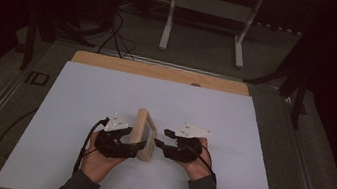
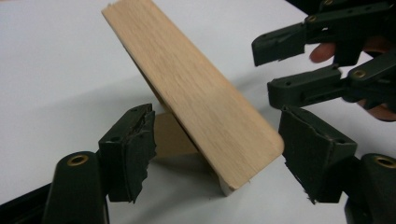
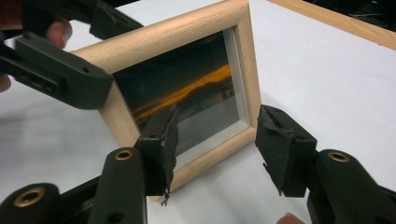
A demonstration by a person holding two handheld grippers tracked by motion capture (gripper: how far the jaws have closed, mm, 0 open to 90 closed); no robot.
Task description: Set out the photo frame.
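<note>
A small light-wood picture frame (image 1: 143, 132) stands on the white sheet, leaning on a prop at its back. My left gripper (image 1: 134, 146) is open at the frame's left. In the left gripper view the frame's plain wooden back (image 2: 196, 93) runs between the pads (image 2: 128, 154), with a gap to the left pad. My right gripper (image 1: 162, 139) is open at the frame's right, facing the glass. In the right gripper view the frame's front (image 3: 187, 88) shows a dark picture with an orange streak, its lower corner beyond the open pads (image 3: 285, 149). Both grippers are empty.
The white sheet (image 1: 105, 100) covers most of a wooden table, whose bare edge (image 1: 160, 71) shows at the back. Beyond it stand a white table base (image 1: 208, 9) and cables (image 1: 114, 36) on the dark floor. The other gripper (image 2: 262, 69) sits close behind the frame.
</note>
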